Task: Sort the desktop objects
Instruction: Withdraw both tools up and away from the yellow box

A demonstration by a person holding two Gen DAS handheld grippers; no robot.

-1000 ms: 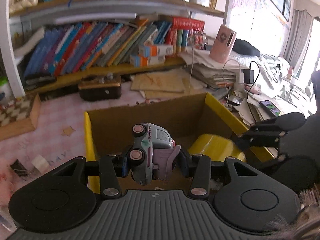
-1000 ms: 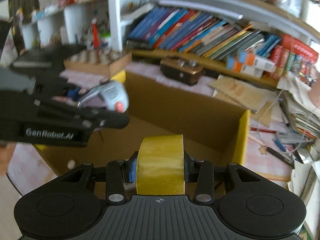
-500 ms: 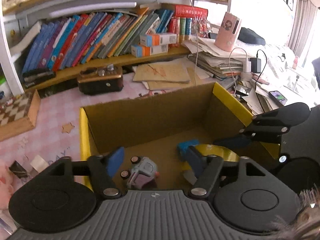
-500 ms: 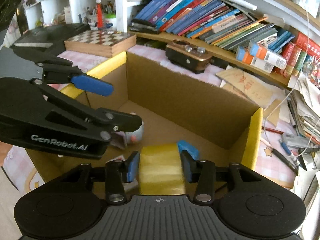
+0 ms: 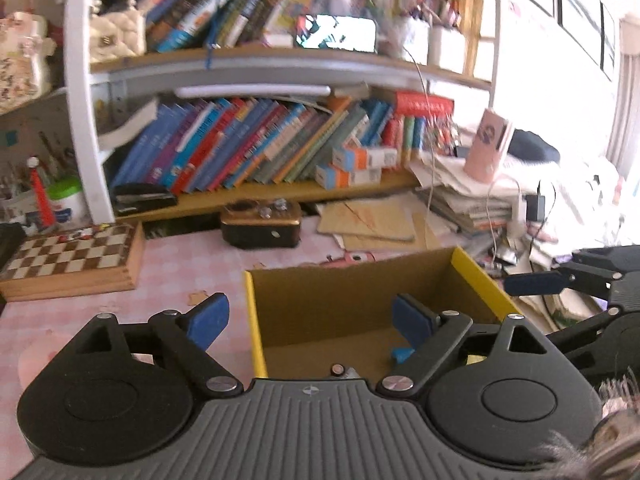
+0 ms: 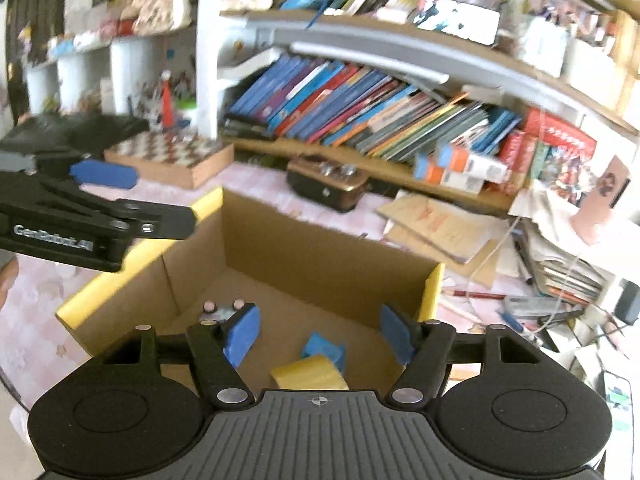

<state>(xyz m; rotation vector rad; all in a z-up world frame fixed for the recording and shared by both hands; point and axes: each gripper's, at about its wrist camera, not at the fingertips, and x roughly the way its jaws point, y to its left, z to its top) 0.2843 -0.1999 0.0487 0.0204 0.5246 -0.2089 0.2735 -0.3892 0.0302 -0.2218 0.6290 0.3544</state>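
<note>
Cardboard box (image 6: 320, 248) with yellow rim flaps sits on the pink checked worktop (image 5: 176, 276), holding the sorted things.
Yellow tape roll (image 6: 308, 376) and a blue piece (image 6: 322, 346) lie on its floor; the toy car (image 6: 222, 310) is mostly hidden behind tong fingers. Left tongs (image 5: 310, 318) and right tongs (image 6: 318, 334) have just been opening; both gape empty above the box.

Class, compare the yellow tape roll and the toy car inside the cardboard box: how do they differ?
The yellow tape roll is plain yellow; the toy car is pale with pink wheels. The roll lies beside a blue item near the box's middle; the car sits by the left wall, partly hidden. Both rest on the cardboard box floor, ungripped.
</note>
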